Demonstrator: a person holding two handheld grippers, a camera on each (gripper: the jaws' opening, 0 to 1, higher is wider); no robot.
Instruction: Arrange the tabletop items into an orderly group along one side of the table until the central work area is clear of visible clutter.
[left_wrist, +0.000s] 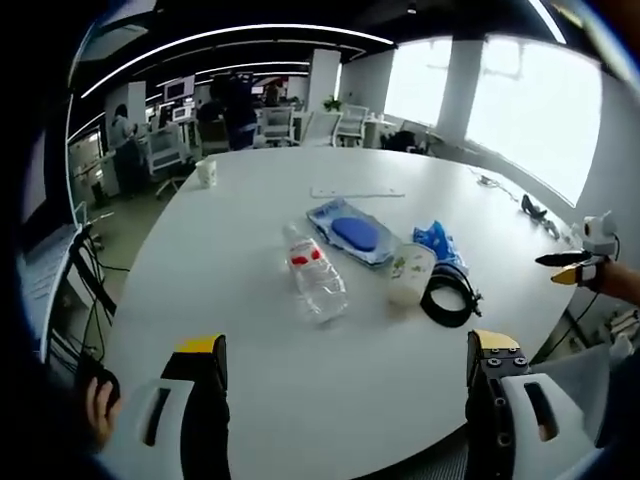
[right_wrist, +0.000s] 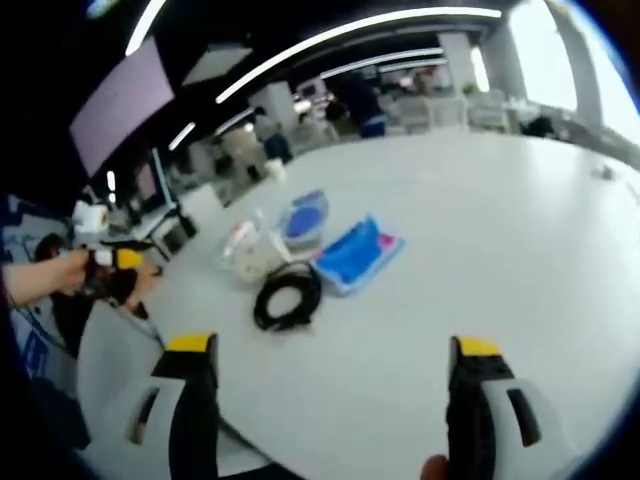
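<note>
A cluster lies mid-table. It holds a clear plastic bottle (left_wrist: 315, 278) on its side with a red label, a blue pouch (left_wrist: 350, 232), a white cup with green print (left_wrist: 410, 274), a crumpled blue bag (left_wrist: 436, 239) and a black cable coil (left_wrist: 450, 295). My left gripper (left_wrist: 350, 378) stands open over the near table edge, well short of them, with nothing between its jaws. The right gripper (left_wrist: 578, 266) enters from the right. In the right gripper view, the open, bare right gripper (right_wrist: 335, 388) faces the cable coil (right_wrist: 288, 298), blue bag (right_wrist: 356, 253), pouch (right_wrist: 305, 216) and bottle (right_wrist: 241, 240). The left gripper (right_wrist: 112, 258) shows at the left.
A paper cup (left_wrist: 207, 172) stands at the far table edge, also seen as a paper cup (right_wrist: 277, 170). A white strip (left_wrist: 357, 192) lies beyond the cluster. Small dark items (left_wrist: 535, 210) rest near the window side. Chairs, desks and people stand behind the round white table (left_wrist: 240, 330).
</note>
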